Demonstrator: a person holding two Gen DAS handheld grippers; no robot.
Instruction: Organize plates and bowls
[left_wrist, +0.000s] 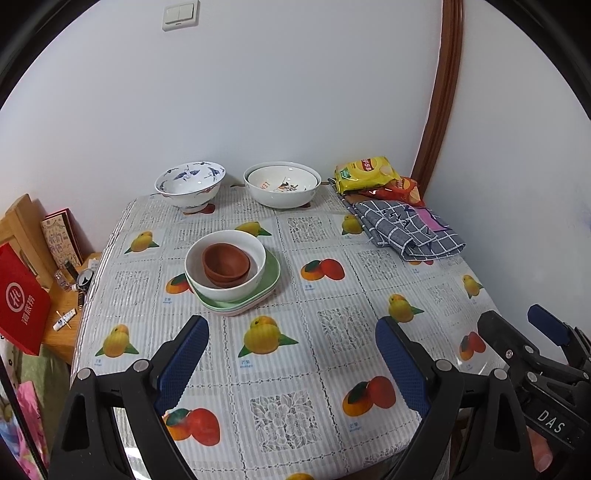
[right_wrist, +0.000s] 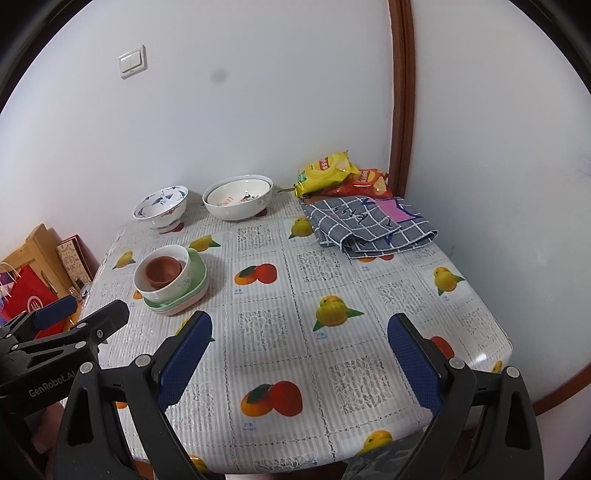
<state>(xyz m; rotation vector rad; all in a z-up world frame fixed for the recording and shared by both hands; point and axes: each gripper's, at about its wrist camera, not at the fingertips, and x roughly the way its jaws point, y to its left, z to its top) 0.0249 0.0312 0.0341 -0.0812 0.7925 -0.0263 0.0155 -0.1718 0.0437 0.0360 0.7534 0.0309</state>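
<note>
**Grippers hovering apart over the fruit-print table**

Jaws of both tools are standing wide, gripping nothing. The left gripper (left_wrist: 291, 334) is hanging above the near half of the table (left_wrist: 332, 295), its blue pads (left_wrist: 183, 363) framing bare tablecloth. The right gripper (right_wrist: 301, 332) is doing the same just beside it, and each is showing at the edge of the other's view; its black body is reading "DAS" in the left wrist view, while the left tool's body is reading "GenRobot.AI" in the right wrist view.

Further out, on the left side of the cloth, brown bowls (left_wrist: 226, 264) are nesting inside a white bowl (left_wrist: 225, 264), which is sitting on a stack of green and pink plates (left_wrist: 271, 278). Against the wall, a blue-patterned bowl (left_wrist: 190, 184) is standing next to a large white bowl (left_wrist: 282, 182) that is holding a smaller bowl lettered "LEMO…", the rest being hidden.

In the far right corner, a yellow chip bag (left_wrist: 365, 173) is lying on a red chip bag (left_wrist: 400, 190), its brand print too blurred to read. A grey checked cloth (left_wrist: 406, 227) is lying folded just in front of them. Small blue captions under each printed fruit are illegible.

Off the table's left edge, a red bag (left_wrist: 20, 301) carrying white Chinese characters is leaning by a low wooden stand. A light switch (left_wrist: 180, 14) is sitting on the wall above.
</note>
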